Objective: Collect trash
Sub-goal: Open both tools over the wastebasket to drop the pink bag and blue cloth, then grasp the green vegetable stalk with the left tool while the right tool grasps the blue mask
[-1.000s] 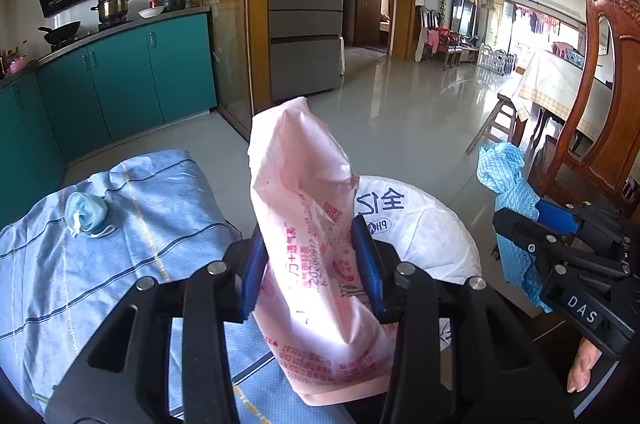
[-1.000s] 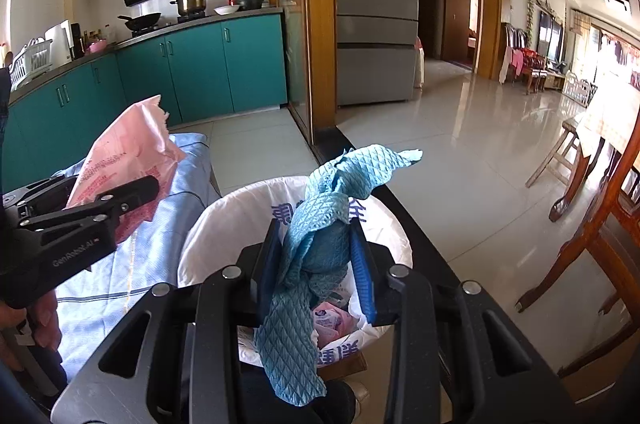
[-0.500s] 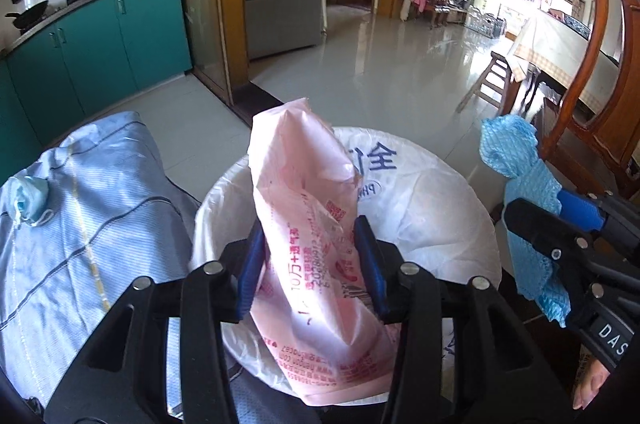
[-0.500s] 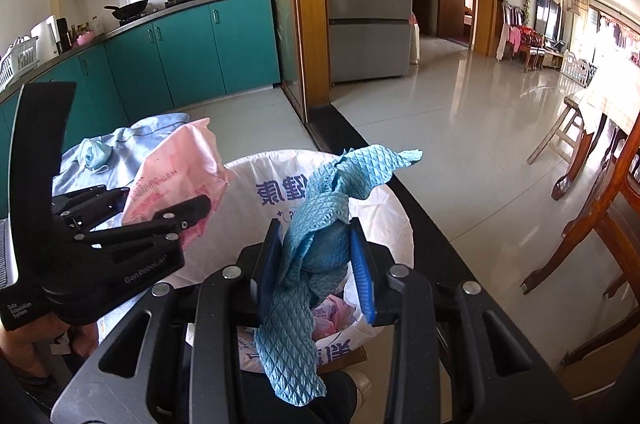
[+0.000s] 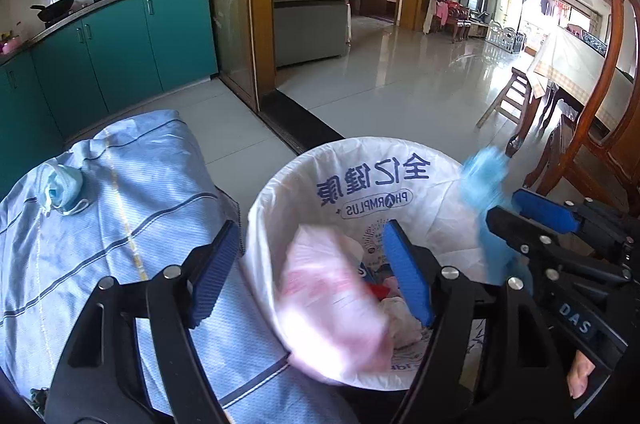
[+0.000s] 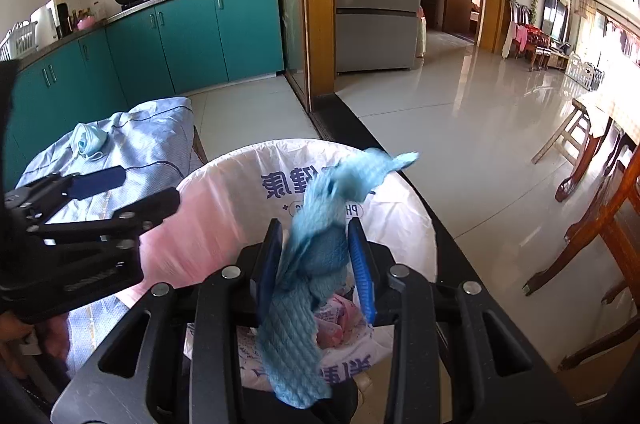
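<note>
Over the white-lined bin (image 5: 436,159), the left gripper (image 5: 312,276) has just been opening; its fingers stand wide, the pink bag (image 5: 332,304) loose between them, inside the rim. Right gripper (image 6: 316,264) pinches a blue cloth (image 6: 316,252) above the bin.

The pink bag (image 5: 332,300) smears with motion blur; the blue cloth (image 6: 304,296) hides the bin's contents.
</note>
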